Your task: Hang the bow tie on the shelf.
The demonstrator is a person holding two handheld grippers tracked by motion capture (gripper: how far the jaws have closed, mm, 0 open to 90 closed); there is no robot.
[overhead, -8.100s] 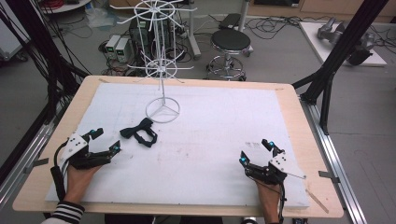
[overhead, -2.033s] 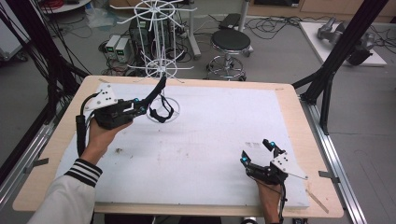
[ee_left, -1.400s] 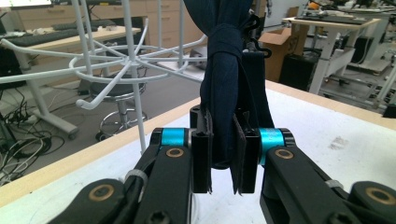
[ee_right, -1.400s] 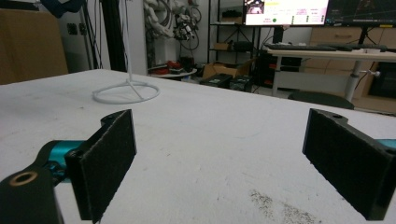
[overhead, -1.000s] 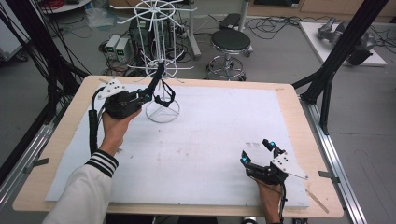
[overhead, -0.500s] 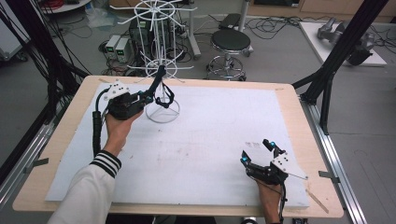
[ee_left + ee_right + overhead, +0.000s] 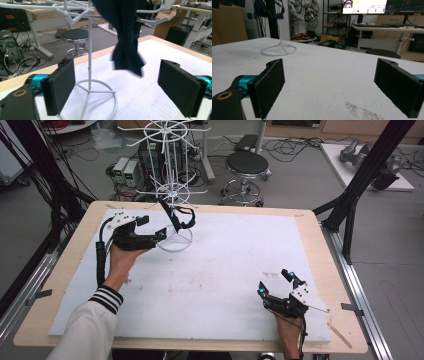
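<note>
Dark navy fabric bow-shaped strap [image 7: 127, 53] hangs from arm of white wire rotating display stand [image 7: 173, 195] at far left of white-covered wooden table [image 7: 240, 265]; left gripper [image 7: 125, 82] held just before it, jaws spread wide, nothing between pads (cloth dangles free beyond them); right gripper [image 7: 278, 285] rests on table near right corner, jaws likewise apart, empty; strap looks light, limp, likely to swing or slip off hook; best hold probably pinched middle knot; stand likely tips easily.
</note>
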